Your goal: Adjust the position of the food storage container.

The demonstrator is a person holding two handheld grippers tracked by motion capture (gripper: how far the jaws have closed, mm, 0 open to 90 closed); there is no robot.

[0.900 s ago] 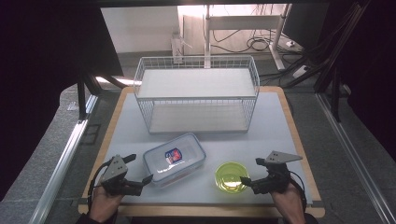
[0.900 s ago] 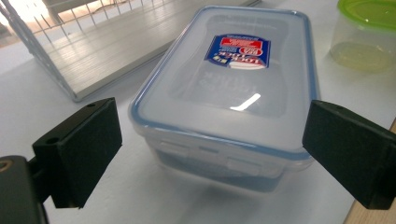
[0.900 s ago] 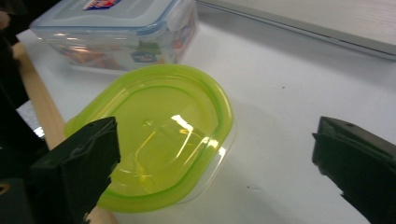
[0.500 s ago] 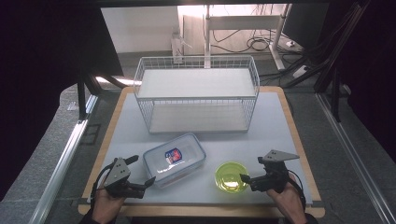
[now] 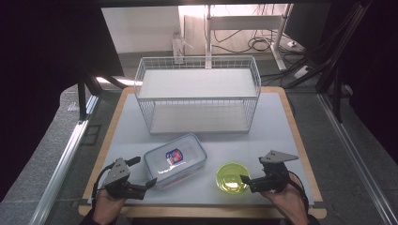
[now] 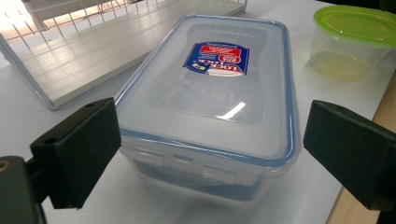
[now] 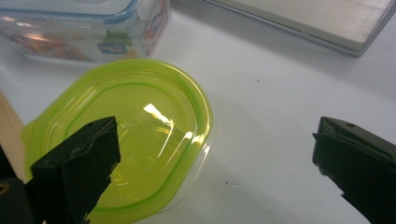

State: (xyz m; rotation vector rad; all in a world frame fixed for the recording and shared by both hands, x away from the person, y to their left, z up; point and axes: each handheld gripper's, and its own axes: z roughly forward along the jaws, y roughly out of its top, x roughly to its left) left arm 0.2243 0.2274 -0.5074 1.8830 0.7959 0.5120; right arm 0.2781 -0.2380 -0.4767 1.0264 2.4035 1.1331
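I see the table (image 5: pixel 281 140), white mat on a wood board, with the wire rack (image 5: pixel 197 93) standing at its far middle, two shelves, nothing on them. In front of the rack sits the box (image 5: pixel 175 159), clear with a blue-rimmed clip lid and a red-and-blue label on top, turned at a slant to the table edge. Just right of it, apart, is the tub (image 5: pixel 232 176), clear with a green lid (lid on). My left gripper (image 5: pixel 141 176) is at the near left corner, jaws spread wide, nothing clamped; in the left gripper view the box (image 6: pixel 210 102) lies between the two black jaws at its near short end, with bare table showing between each pad and the box wall, so no contact there. The tub (image 6: pixel 352 39) shows beyond it at upper right, the rack (image 6: pixel 116 46) at upper left. My right gripper (image 5: pixel 245 182) is at the near right, jaws also wide, gripping nothing; in the right gripper view the tub (image 7: pixel 140 135) sits by the left jaw, which overlaps the lid edge (touching or just above, can't tell), the right jaw well clear over bare table. Box (image 7: pixel 84 28) at top left there.
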